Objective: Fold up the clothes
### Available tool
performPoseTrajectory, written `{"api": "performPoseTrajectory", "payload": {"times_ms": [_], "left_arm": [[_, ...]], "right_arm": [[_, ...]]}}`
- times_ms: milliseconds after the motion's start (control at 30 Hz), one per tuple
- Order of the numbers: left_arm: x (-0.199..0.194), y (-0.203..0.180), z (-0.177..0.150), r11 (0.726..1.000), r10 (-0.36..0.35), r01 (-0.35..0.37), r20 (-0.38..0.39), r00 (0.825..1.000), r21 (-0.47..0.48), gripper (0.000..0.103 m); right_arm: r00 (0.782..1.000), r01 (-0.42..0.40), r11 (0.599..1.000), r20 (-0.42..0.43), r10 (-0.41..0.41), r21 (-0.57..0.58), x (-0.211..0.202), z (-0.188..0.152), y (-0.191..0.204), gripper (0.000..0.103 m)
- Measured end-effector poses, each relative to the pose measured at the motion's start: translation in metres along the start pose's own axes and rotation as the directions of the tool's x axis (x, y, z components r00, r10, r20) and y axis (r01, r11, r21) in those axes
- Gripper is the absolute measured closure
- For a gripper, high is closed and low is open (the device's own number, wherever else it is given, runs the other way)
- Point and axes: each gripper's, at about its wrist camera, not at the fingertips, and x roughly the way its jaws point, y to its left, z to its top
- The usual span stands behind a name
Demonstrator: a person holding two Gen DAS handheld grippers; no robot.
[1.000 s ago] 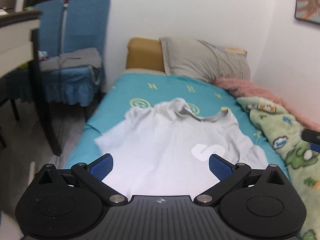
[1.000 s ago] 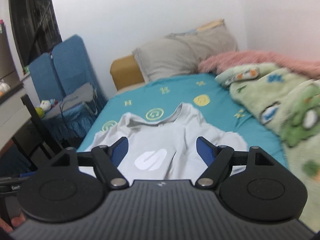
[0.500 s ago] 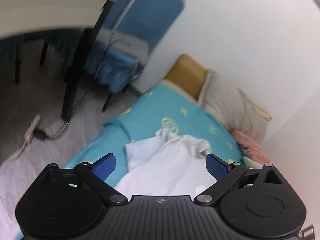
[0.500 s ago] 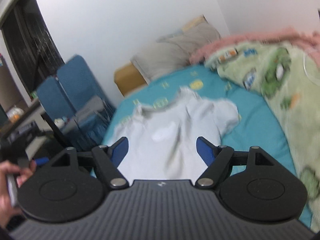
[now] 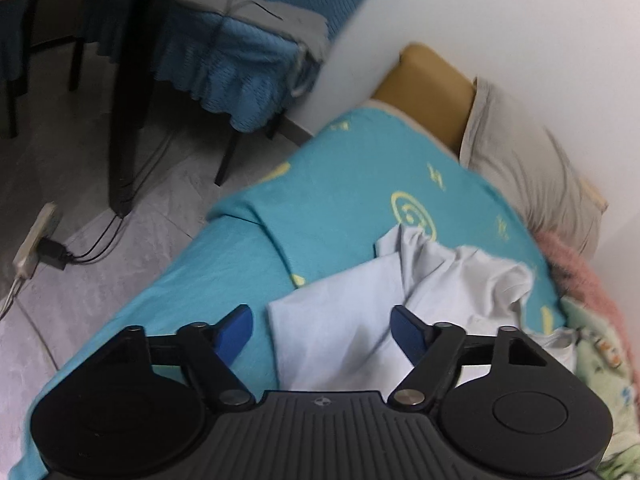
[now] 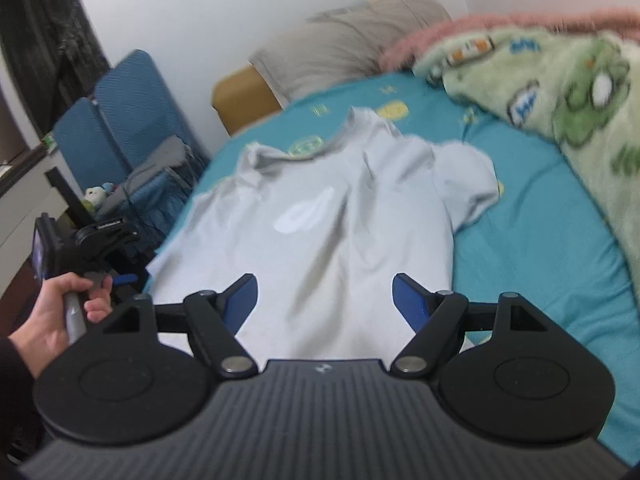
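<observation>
**On the bed: shirt spread, no fold made yet**

Across the teal bedsheet (image 6: 540, 248) lies your one garment, a pale grey T-shirt (image 6: 340, 220), front up with a white logo on the chest, collar toward the pillow (image 6: 348, 48). It is roughly flat but rumpled: a long crease runs down the middle and the collar is bunched. Both sleeves lie out to the sides. Judged from that, the task is at its start; sleeves, sides and the final halving are all left.

Your left gripper (image 5: 320, 328) sits over the near left corner of the shirt at the hem. Its jaws have just been closing but stand apart, with the shirt's edge lying between the pads and not pinched. Your right gripper (image 6: 324, 300) hangs over the lower hem, jaws wide, holding nothing. Your left hand (image 6: 60, 312) shows on its handle beside the bed's edge.

Containers: none in view. No basket, drawer or bin shows, so you have nowhere marked for the folded shirt. A chair (image 5: 240, 56) beside the bed carries a grey cloth; a green fleece blanket (image 6: 560, 92) lies heaped along the wall side.
</observation>
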Motion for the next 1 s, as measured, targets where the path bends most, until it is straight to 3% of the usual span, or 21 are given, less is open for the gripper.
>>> {"api": "performPoseTrajectory", "payload": {"times_ms": [33,100,167,267,300,333,400,467,533,600,633,667,733,800,867,1000], "left_arm": [[0.01,-0.004,-0.001,1.0,0.015,-0.015,-0.006,1.0,0.026,0.04],[0.022,-0.016,-0.006,0.991,0.077,-0.077,0.005,0.997,0.112,0.065],[0.027,-0.03,-0.01,0.965,0.131,-0.138,0.045,0.99,0.221,0.086],[0.016,-0.058,-0.02,0.908,0.168,-0.212,0.149,0.974,0.361,0.093],[0.01,-0.071,-0.026,0.871,0.171,-0.243,0.2,0.965,0.428,0.093],[0.004,-0.087,-0.034,0.812,0.157,-0.272,0.255,0.954,0.517,0.094],[-0.009,-0.12,-0.06,0.669,0.06,-0.276,0.32,0.946,0.69,0.094],[-0.016,-0.147,-0.088,0.561,-0.032,-0.208,0.272,0.962,0.802,0.094],[-0.021,-0.167,-0.114,0.499,-0.094,-0.1,0.168,0.981,0.861,0.094],[-0.027,-0.182,-0.138,0.445,-0.151,0.019,0.054,0.987,0.895,0.088],[-0.03,-0.184,-0.146,0.435,-0.161,0.05,0.023,0.987,0.899,0.085],[-0.033,-0.182,-0.151,0.444,-0.162,0.074,-0.001,0.987,0.893,0.08],[-0.042,-0.173,-0.147,0.506,-0.171,0.123,-0.041,0.985,0.854,0.071],[-0.051,-0.161,-0.139,0.571,-0.188,0.162,-0.064,0.98,0.805,0.054],[-0.062,-0.14,-0.127,0.651,-0.213,0.187,-0.059,0.975,0.736,0.043],[-0.05,-0.093,-0.08,0.855,-0.204,0.193,-0.028,0.978,0.481,0.033]], "right_arm": [[1.0,0.001,1.0,-0.011,-0.001,0.017,0.006,0.001,-0.004,0.027],[1.0,0.001,0.999,-0.022,0.0,0.045,0.013,0.002,-0.011,0.027],[1.0,0.001,0.998,-0.024,0.0,0.061,0.015,0.002,-0.014,0.027],[1.0,-0.003,0.997,-0.022,0.004,0.079,0.014,0.003,-0.018,0.027],[1.0,-0.005,0.997,-0.019,0.006,0.082,0.011,0.003,-0.018,0.027],[1.0,-0.006,0.996,-0.015,0.008,0.085,0.009,0.003,-0.019,0.027],[1.0,-0.008,0.996,-0.005,0.008,0.088,0.003,0.004,-0.02,0.027],[1.0,-0.005,0.996,0.005,0.004,0.094,-0.003,0.004,-0.021,0.027],[1.0,0.0,0.994,0.012,-0.001,0.105,-0.006,0.005,-0.024,0.027],[1.0,0.006,0.993,0.018,-0.008,0.114,-0.008,0.007,-0.029,0.027],[1.0,0.01,0.993,0.021,-0.013,0.12,-0.008,0.008,-0.031,0.027],[1.0,0.014,0.992,0.022,-0.017,0.127,-0.009,0.009,-0.033,0.027],[0.999,0.017,0.989,0.026,-0.021,0.144,-0.009,0.01,-0.037,0.027],[0.999,0.017,0.987,0.027,-0.022,0.159,-0.009,0.012,-0.041,0.027],[1.0,0.008,0.984,0.021,-0.012,0.175,-0.008,0.012,-0.043,0.026],[1.0,-0.009,0.984,0.012,0.007,0.175,-0.006,0.011,-0.041,0.026]]}}
